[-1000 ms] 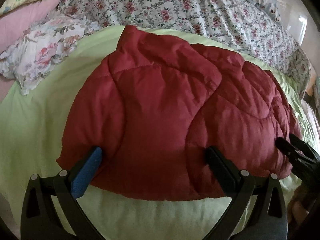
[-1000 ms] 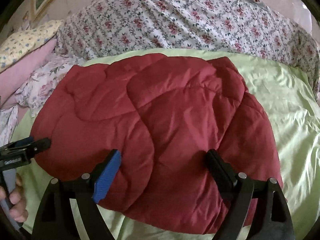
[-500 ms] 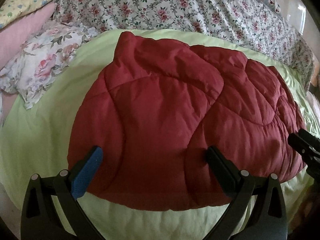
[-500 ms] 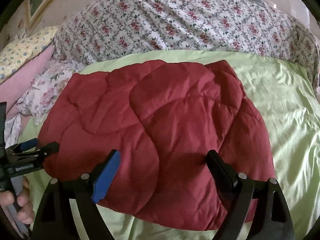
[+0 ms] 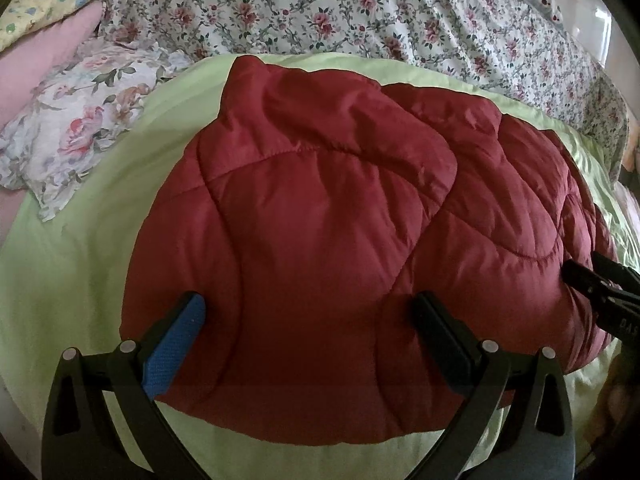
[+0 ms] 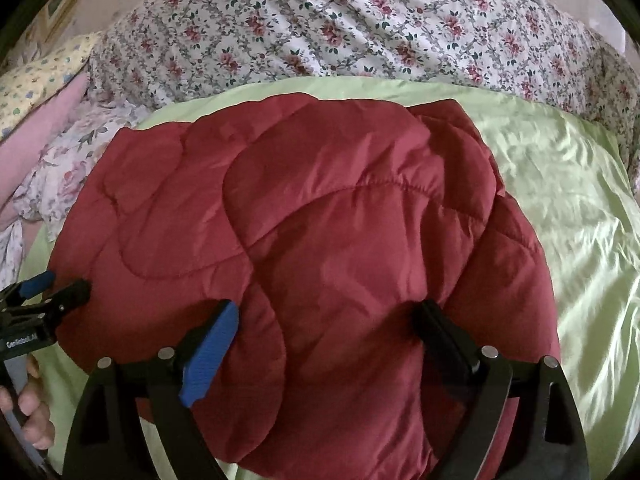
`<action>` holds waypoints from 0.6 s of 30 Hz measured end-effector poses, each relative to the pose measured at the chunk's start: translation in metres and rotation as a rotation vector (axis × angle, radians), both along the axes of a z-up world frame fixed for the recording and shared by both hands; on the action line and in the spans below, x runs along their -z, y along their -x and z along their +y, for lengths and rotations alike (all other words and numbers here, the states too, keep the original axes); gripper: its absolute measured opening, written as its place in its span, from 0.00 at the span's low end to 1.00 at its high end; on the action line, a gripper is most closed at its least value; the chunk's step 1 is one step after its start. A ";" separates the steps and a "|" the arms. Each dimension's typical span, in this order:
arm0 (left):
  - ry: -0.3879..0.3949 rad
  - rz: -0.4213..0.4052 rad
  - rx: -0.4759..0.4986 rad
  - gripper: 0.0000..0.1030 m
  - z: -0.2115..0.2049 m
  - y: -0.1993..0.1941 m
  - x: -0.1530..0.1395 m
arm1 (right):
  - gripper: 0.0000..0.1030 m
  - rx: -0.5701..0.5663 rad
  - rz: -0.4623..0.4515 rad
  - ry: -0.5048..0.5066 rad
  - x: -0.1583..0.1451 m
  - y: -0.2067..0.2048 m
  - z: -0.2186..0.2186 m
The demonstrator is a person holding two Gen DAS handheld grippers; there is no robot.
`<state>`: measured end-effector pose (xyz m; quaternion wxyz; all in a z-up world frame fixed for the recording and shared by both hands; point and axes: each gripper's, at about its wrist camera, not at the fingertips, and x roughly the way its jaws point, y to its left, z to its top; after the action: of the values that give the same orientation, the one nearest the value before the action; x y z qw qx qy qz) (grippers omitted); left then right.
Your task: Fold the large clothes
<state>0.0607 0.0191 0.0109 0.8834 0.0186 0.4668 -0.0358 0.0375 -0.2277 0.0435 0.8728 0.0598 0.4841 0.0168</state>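
Note:
A dark red quilted garment (image 5: 320, 220) lies folded into a puffy bundle on the light green sheet (image 5: 80, 240). My left gripper (image 5: 308, 300) stands open over the bundle's near left part, with the fabric under its spread fingers and its pads off it. My right gripper (image 6: 325, 308) hangs over the near right part of the garment (image 6: 340, 240). Its jaws are opening, with the padding bulging up between them, ungripped. Each gripper shows at the edge of the other view: the right gripper (image 5: 600, 292) and the left gripper (image 6: 44, 296), with a hand (image 6: 32, 412) on its handle.
A flowered duvet (image 6: 360, 32) is piled along the back of the bed. A floral pillow (image 5: 80, 120), a pink pillow (image 5: 44, 52) and a yellow one (image 5: 48, 4) lie at the back left. Bare green sheet (image 6: 560, 200) stretches to the right of the garment.
The right gripper has come a little closer over the garment's near edge and its fingers stand slightly wider. The left gripper has hardly moved. The garment lies as before.

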 end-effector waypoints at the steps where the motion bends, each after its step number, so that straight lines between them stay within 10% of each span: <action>1: 0.002 0.000 0.000 1.00 0.000 -0.002 0.001 | 0.90 0.000 0.000 0.002 0.001 -0.001 0.000; 18: -0.014 0.015 0.003 1.00 -0.004 -0.040 0.003 | 0.94 -0.022 0.017 -0.010 0.009 -0.039 -0.010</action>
<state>0.1009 0.0151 0.0078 0.8798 0.0252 0.4735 -0.0339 0.0764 -0.2373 0.0347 0.8680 0.0591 0.4922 0.0286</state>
